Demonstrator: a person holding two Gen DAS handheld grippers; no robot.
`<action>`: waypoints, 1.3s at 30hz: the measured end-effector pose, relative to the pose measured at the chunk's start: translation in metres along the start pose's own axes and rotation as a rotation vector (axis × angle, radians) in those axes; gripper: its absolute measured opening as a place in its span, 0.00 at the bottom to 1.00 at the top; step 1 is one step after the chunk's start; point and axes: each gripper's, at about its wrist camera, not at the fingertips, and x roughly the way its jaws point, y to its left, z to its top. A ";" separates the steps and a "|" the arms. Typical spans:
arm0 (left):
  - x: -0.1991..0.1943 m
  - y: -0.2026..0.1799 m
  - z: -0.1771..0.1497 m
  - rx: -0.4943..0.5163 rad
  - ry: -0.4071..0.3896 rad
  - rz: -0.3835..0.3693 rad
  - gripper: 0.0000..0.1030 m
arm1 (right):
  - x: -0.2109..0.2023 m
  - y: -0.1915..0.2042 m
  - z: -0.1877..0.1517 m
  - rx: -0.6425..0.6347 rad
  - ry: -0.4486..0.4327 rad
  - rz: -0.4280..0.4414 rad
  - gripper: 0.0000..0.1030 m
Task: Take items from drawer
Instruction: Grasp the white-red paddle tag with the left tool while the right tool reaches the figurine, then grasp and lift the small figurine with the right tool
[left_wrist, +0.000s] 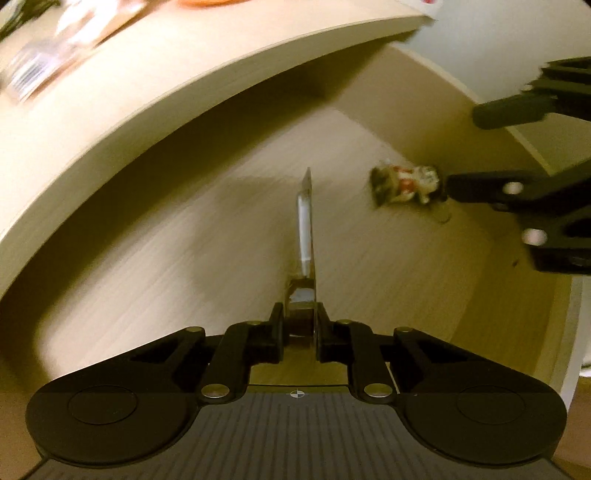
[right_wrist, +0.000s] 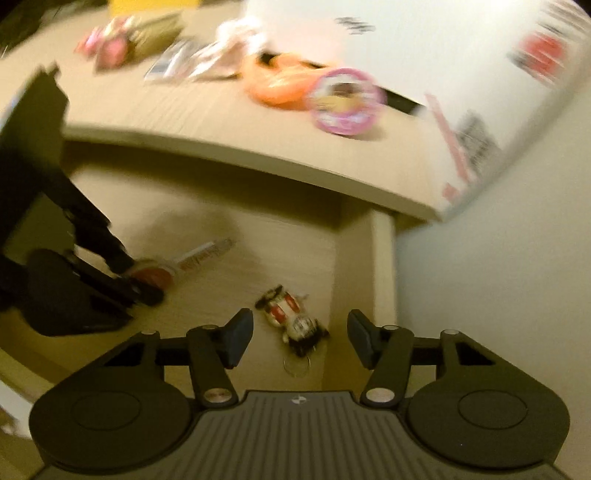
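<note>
Our left gripper (left_wrist: 301, 325) is clamped on a thin flat packet (left_wrist: 306, 225), seen edge-on in its own view, its print blurred in the right view. Our right gripper (right_wrist: 299, 338) hangs spread wide above a small toy keychain (right_wrist: 291, 319) on the drawer (left_wrist: 184, 240) floor, near the right wall. Things on the tabletop (right_wrist: 221, 122) beyond are smeared.

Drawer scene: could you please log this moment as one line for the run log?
left claw: shut on flat packet | right claw: open above toy keychain | drawer: open
</note>
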 end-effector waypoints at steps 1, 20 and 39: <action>-0.003 0.004 -0.005 -0.015 0.003 0.009 0.17 | 0.007 0.005 0.005 -0.035 0.016 -0.003 0.55; -0.015 0.054 -0.031 -0.291 -0.047 0.034 0.17 | 0.098 0.043 0.039 -0.391 0.269 -0.005 0.53; -0.009 0.053 -0.032 -0.310 -0.049 0.026 0.17 | 0.096 0.038 0.030 -0.288 0.260 0.038 0.33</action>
